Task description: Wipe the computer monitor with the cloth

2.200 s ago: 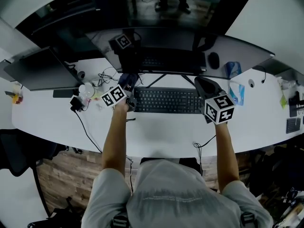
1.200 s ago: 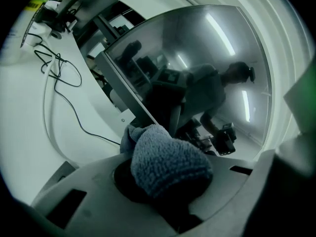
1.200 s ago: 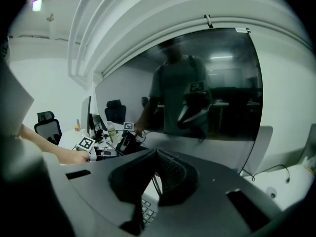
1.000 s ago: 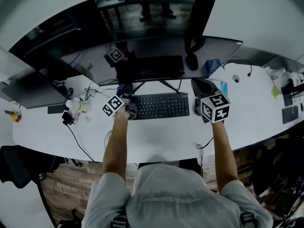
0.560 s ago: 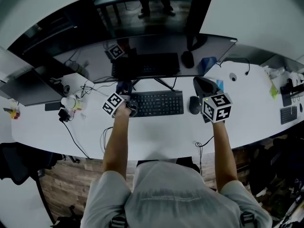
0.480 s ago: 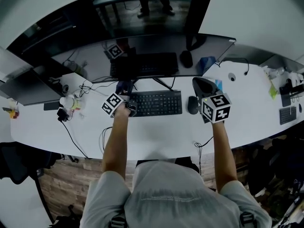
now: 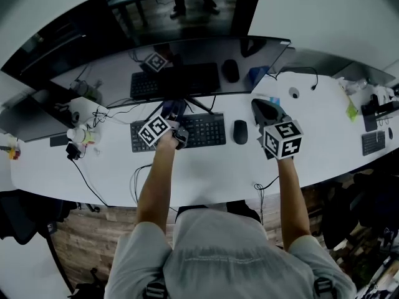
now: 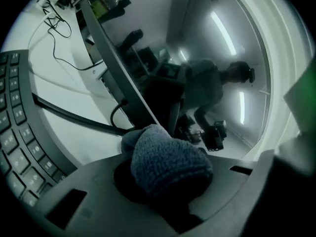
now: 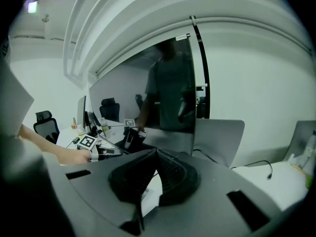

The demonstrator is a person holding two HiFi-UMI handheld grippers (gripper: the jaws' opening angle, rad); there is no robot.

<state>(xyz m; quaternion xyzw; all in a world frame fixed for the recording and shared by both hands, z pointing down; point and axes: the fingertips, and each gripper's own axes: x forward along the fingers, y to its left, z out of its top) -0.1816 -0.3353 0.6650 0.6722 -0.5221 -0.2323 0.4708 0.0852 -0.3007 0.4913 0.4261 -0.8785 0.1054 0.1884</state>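
cloth [image 8: 167, 161] bunched in left gripper [image 7: 177, 112], hiding its jaws, monitor [image 7: 199, 53] partly cropped

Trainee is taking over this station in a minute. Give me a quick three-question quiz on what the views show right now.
1. Multiple choice: what sits between the jaws of the left gripper?
A) a cloth
B) a cable
C) nothing

2. True or false: the jaws of the right gripper stand wide apart.

3. Short answer: in the head view, what lies on the desk between the keyboard and the right gripper?

Key: 1 A. 2 False: the jaws are together with nothing between them. 3 The mouse.
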